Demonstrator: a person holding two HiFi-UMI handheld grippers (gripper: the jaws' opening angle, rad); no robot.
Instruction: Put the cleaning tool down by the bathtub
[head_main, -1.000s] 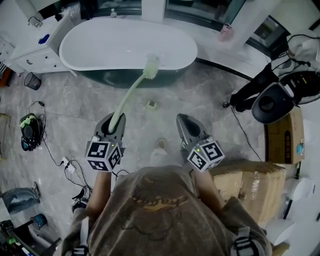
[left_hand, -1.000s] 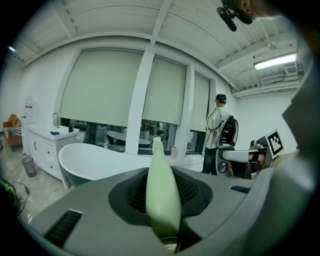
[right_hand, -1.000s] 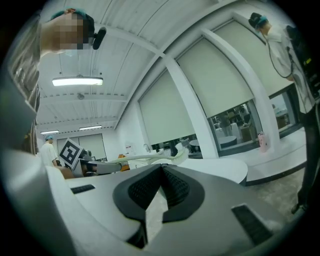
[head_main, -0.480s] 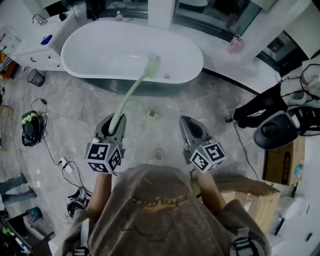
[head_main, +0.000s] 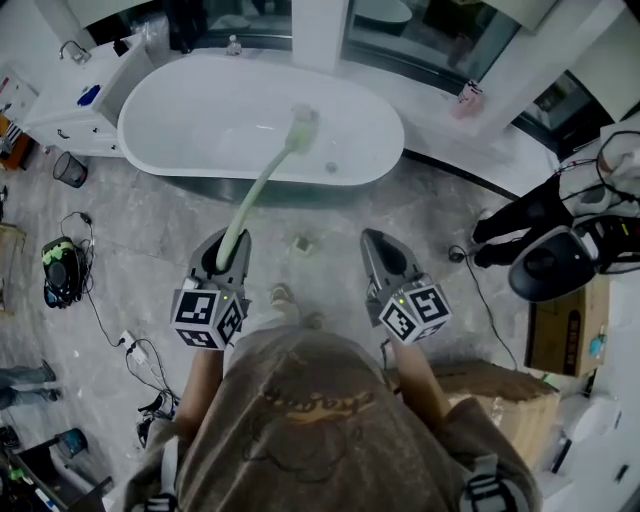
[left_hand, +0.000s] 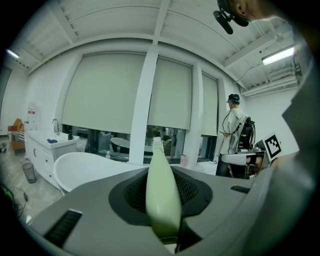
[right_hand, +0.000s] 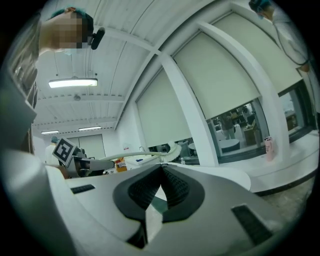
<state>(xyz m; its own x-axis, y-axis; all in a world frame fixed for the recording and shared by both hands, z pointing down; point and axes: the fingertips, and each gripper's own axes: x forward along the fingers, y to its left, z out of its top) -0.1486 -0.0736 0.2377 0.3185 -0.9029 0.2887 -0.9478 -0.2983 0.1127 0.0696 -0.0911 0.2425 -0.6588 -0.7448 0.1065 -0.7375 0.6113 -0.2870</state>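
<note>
Since the earlier frame the person has stepped closer to the bathtub (head_main: 220, 120). It now lies lower and larger in the head view, and the brush's head (head_main: 300, 128) hangs over the basin rather than over its near rim.

The cleaning tool is a long-handled brush (head_main: 262, 185). It is pale green all over, with a slim handle that curves gently and widens toward the held end, and a short block of light bristles at the far end. The left gripper (head_main: 230, 245) has its jaws partly closed on the thick end of the handle, so the brush reaches forward and up, off the floor (head_main: 400, 220). The right gripper (head_main: 377, 245) holds nothing, and its jaws meet at their tips.

There is one brush, one white oval bathtub and two grippers, each carrying one marker cube. One small pale block (head_main: 301, 242) lies on the grey stone floor between the grippers and the tub, and one pink bottle (head_main: 467, 97) stands on the ledge behind it.
</note>
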